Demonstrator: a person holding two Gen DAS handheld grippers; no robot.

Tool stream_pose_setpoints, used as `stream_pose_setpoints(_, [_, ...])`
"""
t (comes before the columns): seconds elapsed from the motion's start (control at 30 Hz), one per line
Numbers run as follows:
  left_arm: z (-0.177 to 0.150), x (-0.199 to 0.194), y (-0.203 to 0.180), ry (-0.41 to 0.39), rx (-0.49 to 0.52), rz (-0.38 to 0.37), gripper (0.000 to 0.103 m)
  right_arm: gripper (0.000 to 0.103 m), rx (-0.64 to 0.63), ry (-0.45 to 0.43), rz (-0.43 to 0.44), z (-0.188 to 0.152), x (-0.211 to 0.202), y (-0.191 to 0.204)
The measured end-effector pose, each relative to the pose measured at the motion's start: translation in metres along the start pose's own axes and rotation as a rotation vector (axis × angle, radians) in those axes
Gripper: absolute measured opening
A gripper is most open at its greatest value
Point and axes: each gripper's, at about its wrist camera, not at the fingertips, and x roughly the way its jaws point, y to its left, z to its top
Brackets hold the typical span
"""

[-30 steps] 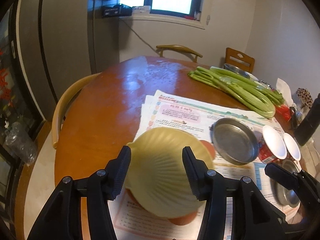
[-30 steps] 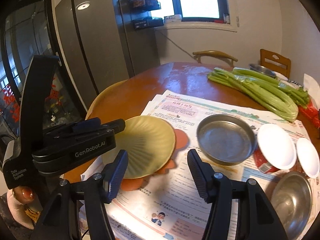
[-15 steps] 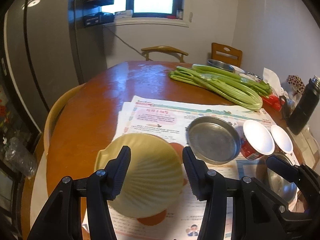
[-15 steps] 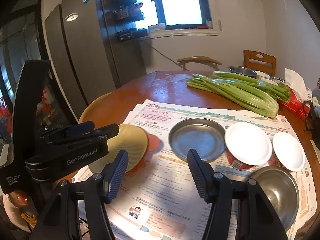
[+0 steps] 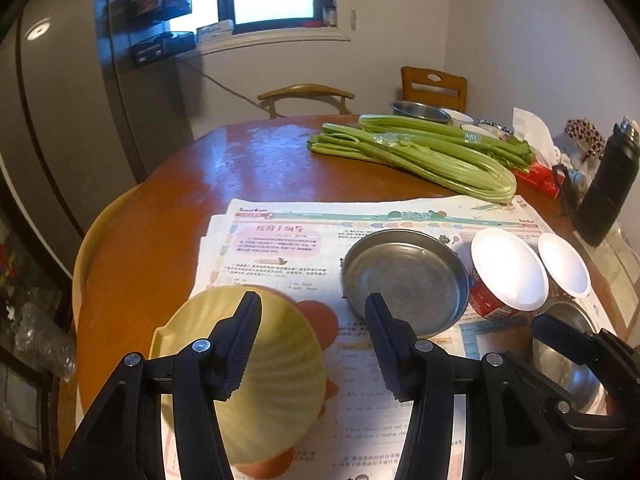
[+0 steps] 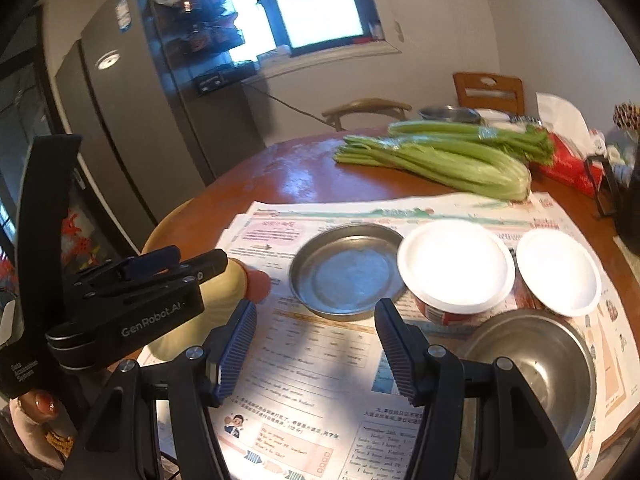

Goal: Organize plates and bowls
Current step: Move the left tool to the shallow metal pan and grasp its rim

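A: What is the left hand-held gripper [image 5: 312, 344] doing?

B: It is hanging with its jaws spread wide and gripping nothing. Its left finger is showing in front of the yellow plate [image 5: 256, 380], which is lying on an orange plate [image 5: 316, 320] at the near left of the newspaper [image 5: 280, 240]. Whether the finger is touching the plate, I cannot tell.

A: And the right hand-held gripper [image 6: 316, 344]?

B: It is also standing wide open and empty, hovering over the newspaper on the counter [image 6: 304, 176], with the metal plate [image 6: 344, 272] lying just beyond its fingertips.

A: What is sitting beside that plate?

B: To its right a red cup [image 6: 456, 272] with a white lid is standing, touching or nearly touching it, and a second white-lidded cup [image 6: 558, 272] is standing further right. A metal bowl [image 6: 536, 376] is resting in front of both cups. Celery [image 6: 440, 156] is lying across the far side of the counter, well apart from the dishes.
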Motion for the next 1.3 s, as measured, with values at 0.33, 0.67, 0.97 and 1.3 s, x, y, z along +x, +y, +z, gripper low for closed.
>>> stream_pose_setpoints(0.33, [0.024,0.038,-0.011,0.055,0.05,-0.03,0.056,0.061,0.112,0.081,-0.006,0.003,0.036,-0.026])
stream_pose_setpoints(0.67, [0.036,0.095,-0.021,0.189,0.062,-0.105,0.056,0.061,0.192,0.156,-0.029,0.003,0.069,-0.036])
stream_pose_setpoints(0.97, [0.041,0.128,-0.025,0.223,0.081,-0.101,0.056,0.061,0.209,0.176,-0.088,0.006,0.088,-0.034])
stream_pose_setpoints(1.3, [0.042,0.153,-0.019,0.27,0.059,-0.113,0.055,0.061,0.23,0.253,-0.15,0.015,0.118,-0.031])
